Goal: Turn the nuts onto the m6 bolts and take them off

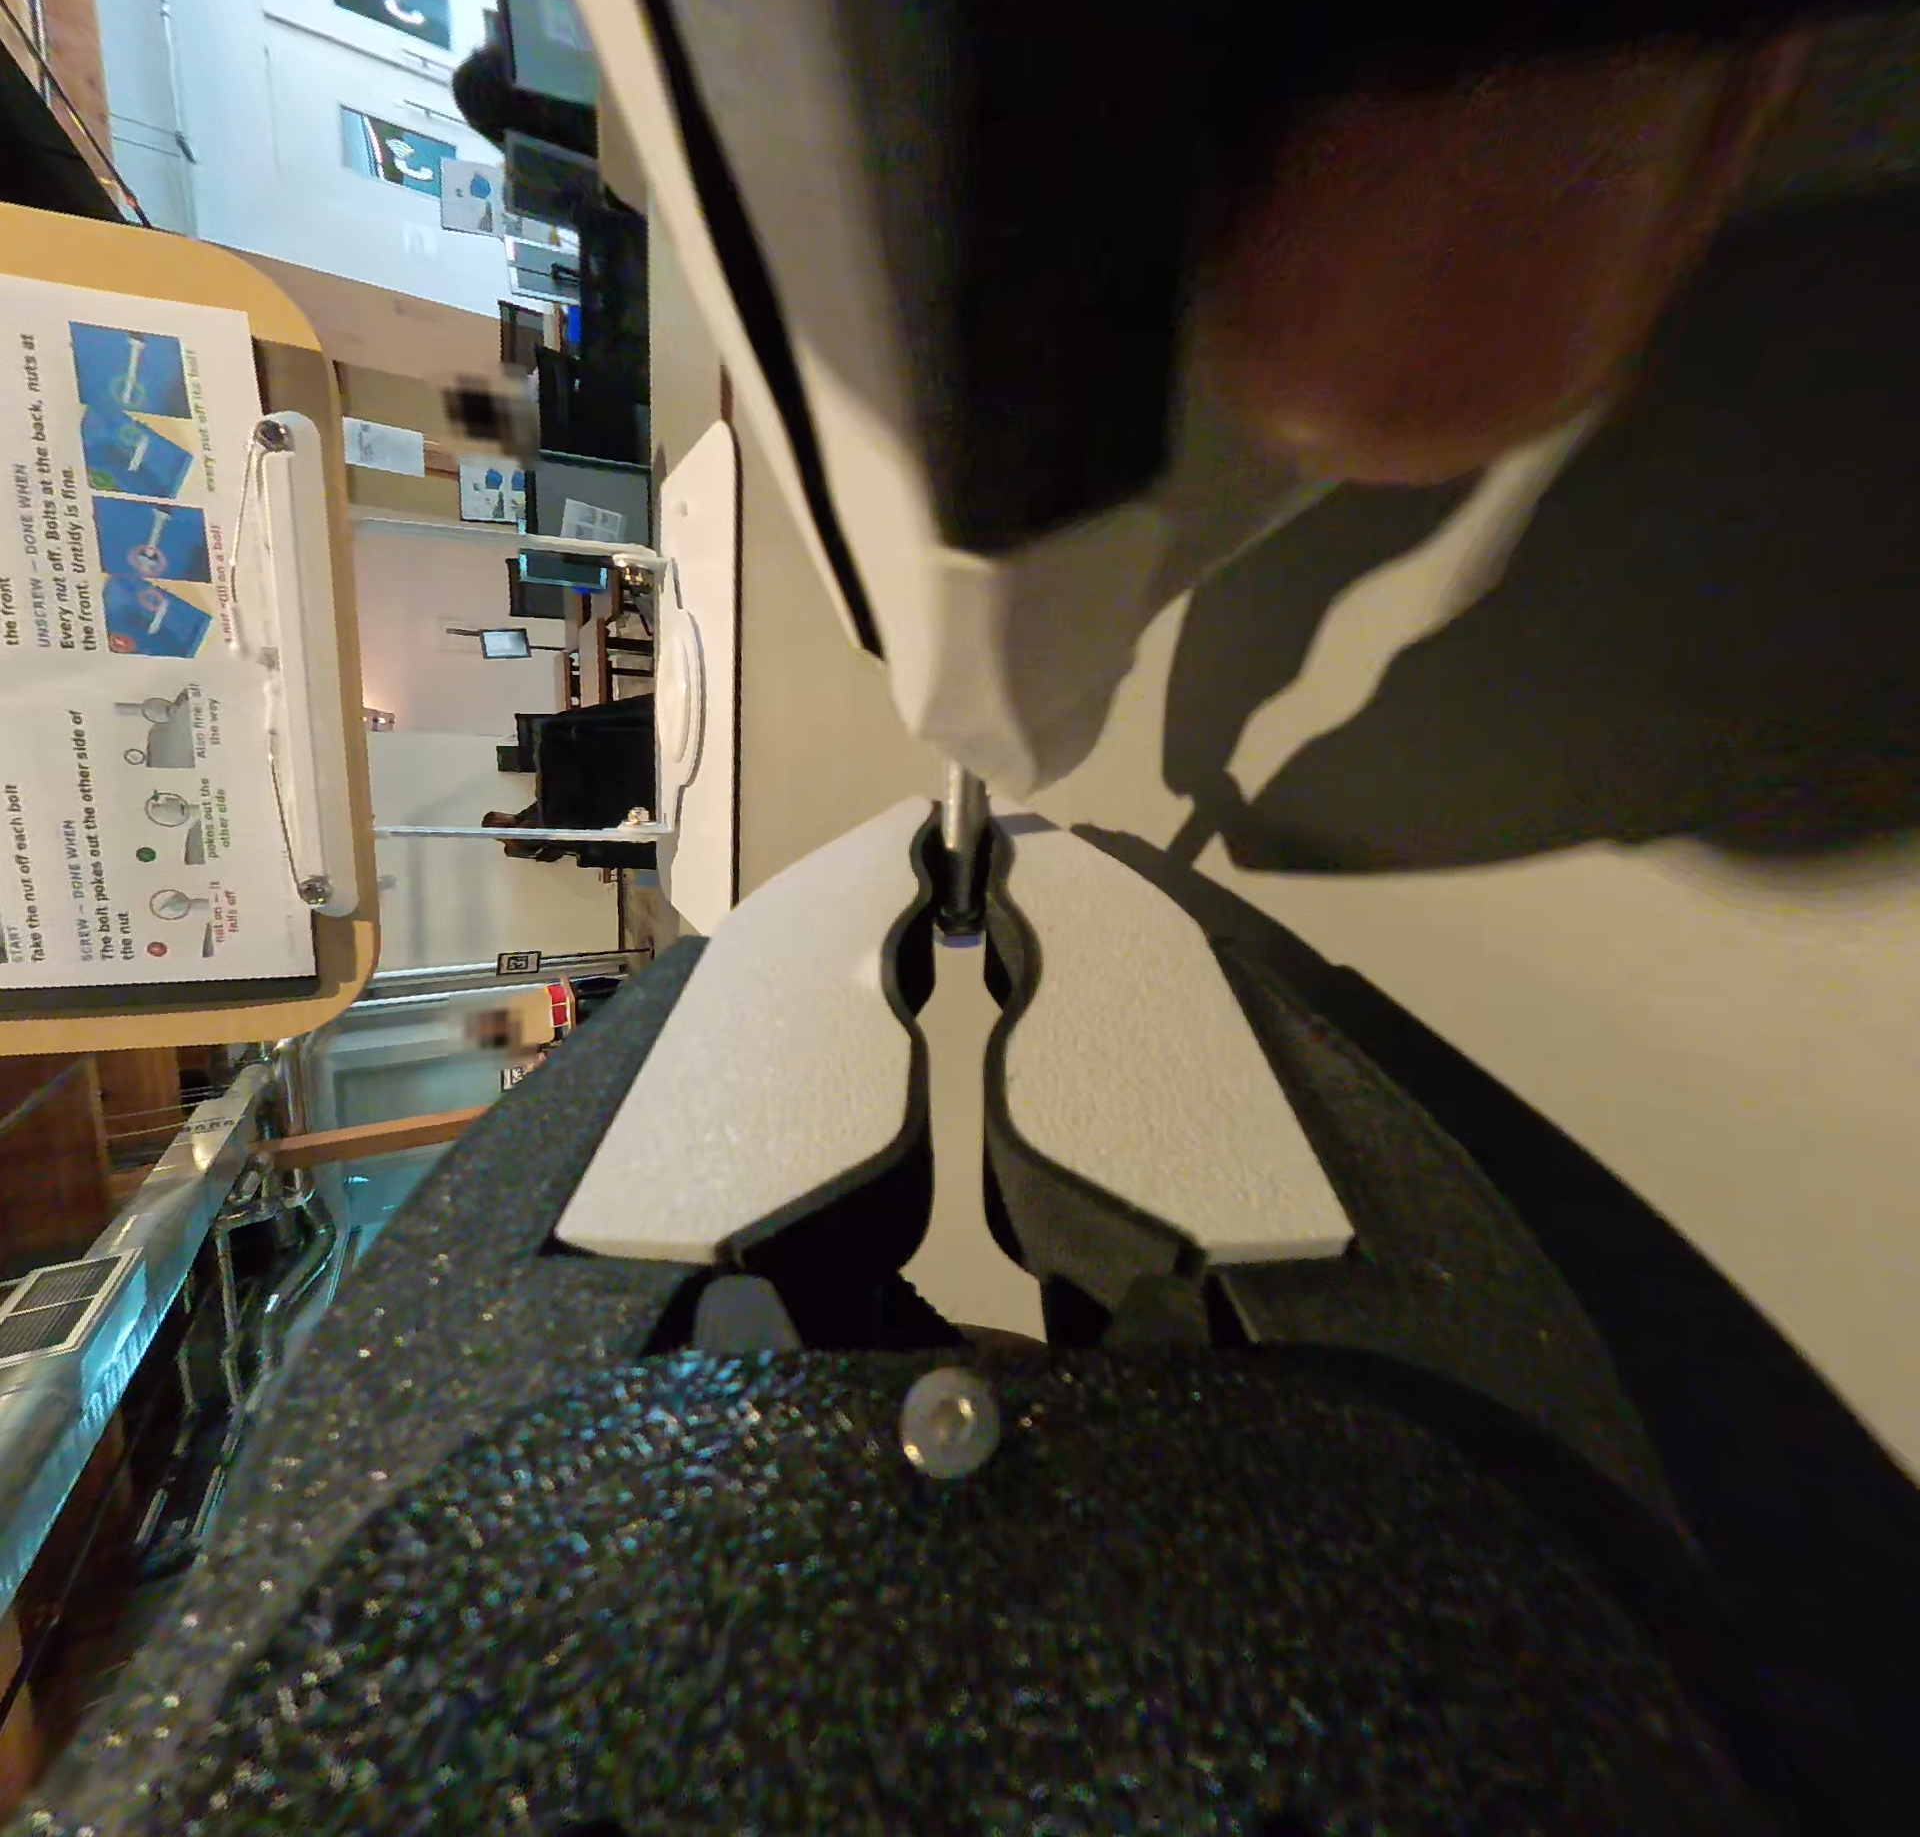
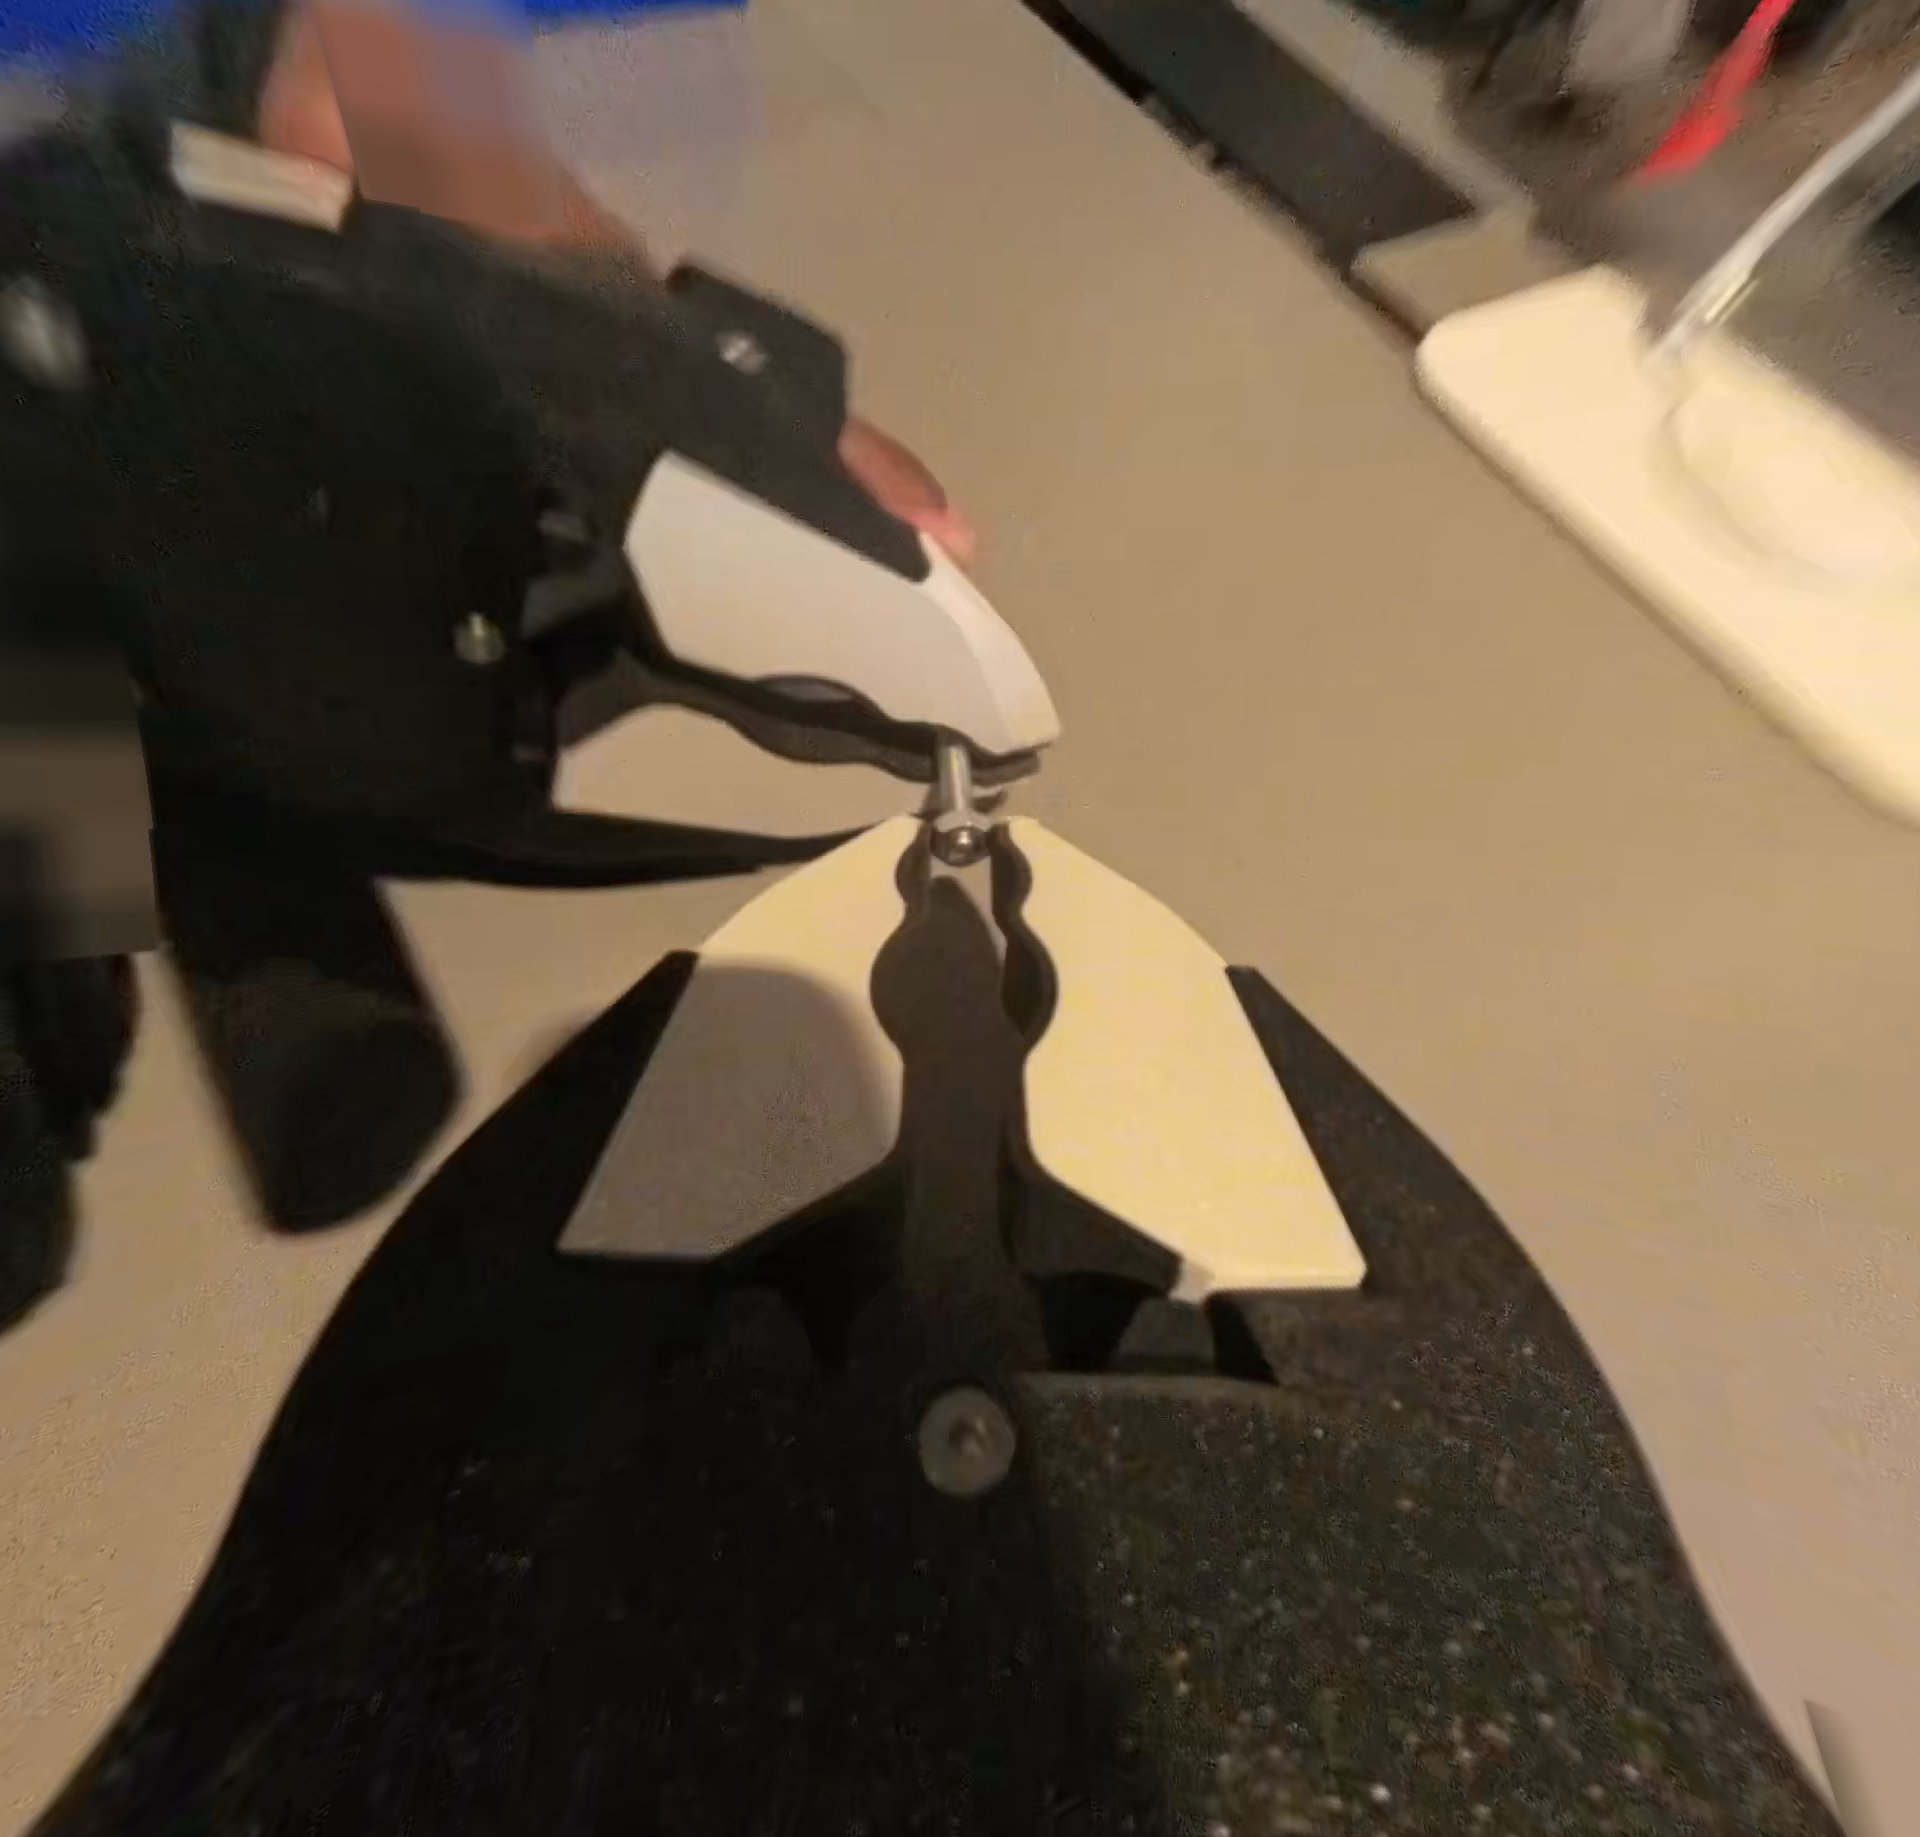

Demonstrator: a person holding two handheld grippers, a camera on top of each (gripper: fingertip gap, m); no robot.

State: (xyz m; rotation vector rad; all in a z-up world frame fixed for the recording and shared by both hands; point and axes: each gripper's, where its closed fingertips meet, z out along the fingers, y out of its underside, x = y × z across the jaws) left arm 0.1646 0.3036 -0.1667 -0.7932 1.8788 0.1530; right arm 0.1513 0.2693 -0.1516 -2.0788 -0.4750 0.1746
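In the left wrist view, my left tongs (image 1: 961, 909) pinch one end of the thin silver metal bolt (image 1: 964, 831) above the pale table (image 1: 1455, 1008). In the right wrist view, my right tongs (image 2: 961, 842) squeeze the small silver nut (image 2: 954, 842) on the bolt's other end.

Left gripper (image 1: 961, 878) — black speckled, grainy body; two white textured fingers (image 1: 790, 1039) with black wavy inner edges; silver round-head screw (image 1: 949, 1420) at centre of body. Right gripper (image 2: 961, 842) — same build: black speckled body, cream-white fingers (image 2: 1143, 1060), scalloped black inner pads, dark screw (image 2: 964, 1444) at centre. Hand (image 2: 904, 483) behind left gripper blurred; sleeve not discernible.
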